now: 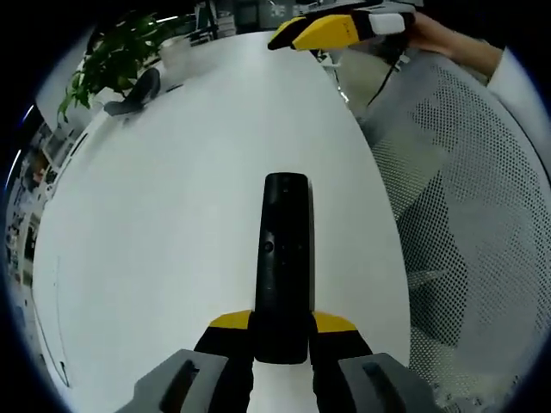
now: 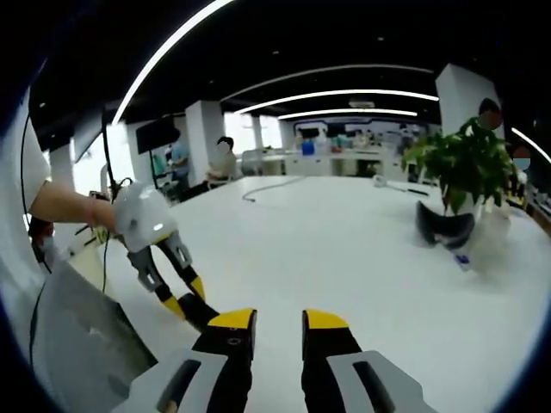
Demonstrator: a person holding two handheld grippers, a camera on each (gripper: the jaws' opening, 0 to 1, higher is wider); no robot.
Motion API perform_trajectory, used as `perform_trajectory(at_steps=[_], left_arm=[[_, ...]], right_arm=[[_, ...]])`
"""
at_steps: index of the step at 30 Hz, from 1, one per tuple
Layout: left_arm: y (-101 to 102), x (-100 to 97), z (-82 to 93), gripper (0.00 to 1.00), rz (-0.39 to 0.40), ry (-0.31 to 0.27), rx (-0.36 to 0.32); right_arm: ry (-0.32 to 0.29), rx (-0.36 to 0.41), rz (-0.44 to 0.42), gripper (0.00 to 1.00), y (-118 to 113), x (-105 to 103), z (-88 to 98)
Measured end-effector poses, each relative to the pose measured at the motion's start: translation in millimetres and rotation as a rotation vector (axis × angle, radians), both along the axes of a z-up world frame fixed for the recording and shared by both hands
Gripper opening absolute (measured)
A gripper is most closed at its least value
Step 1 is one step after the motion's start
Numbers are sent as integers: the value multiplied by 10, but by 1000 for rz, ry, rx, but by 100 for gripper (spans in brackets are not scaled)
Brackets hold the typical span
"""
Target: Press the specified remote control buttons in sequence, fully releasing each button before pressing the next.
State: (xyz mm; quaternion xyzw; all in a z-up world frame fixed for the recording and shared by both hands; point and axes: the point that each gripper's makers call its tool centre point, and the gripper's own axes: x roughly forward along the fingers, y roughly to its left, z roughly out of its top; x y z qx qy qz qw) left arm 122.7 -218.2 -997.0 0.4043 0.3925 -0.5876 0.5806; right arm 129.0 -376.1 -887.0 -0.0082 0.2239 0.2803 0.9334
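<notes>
In the left gripper view, the left gripper [image 1: 281,331] has its yellow-tipped jaws clamped on the near end of a black remote control [image 1: 284,258], one jaw on each long side. The remote points straight away from the camera, its button face up, over the white tabletop [image 1: 172,215]; whether its far end rests on the surface or hangs just above it I cannot tell. At the top of this view the right gripper [image 1: 288,39] comes in, held by a hand [image 1: 448,39], with its yellow tips over the far edge of the tabletop, well apart from the remote. A mesh chair [image 1: 465,198] stands beside the tabletop on the right.

In the right gripper view, the right gripper [image 2: 279,323] has its jaws apart with a clear gap of white tabletop between the tips, holding nothing. To the left, the left gripper [image 2: 185,301] angles down toward the tabletop, gripped by a hand [image 2: 90,211]. A potted plant [image 2: 465,168] and a dark headset [image 2: 446,225] sit at the far right of the tabletop.
</notes>
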Motion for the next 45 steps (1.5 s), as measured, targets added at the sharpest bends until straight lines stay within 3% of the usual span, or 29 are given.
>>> perform_trajectory(at_steps=[28,45], left_arm=[[-21,-372,10,23,8,0,25],[-31,-520,13,24,42,7,-1]], right_arm=[[15,-3,56,14,88,-62,-21],[28,-25,81,12,128,-98,-59]])
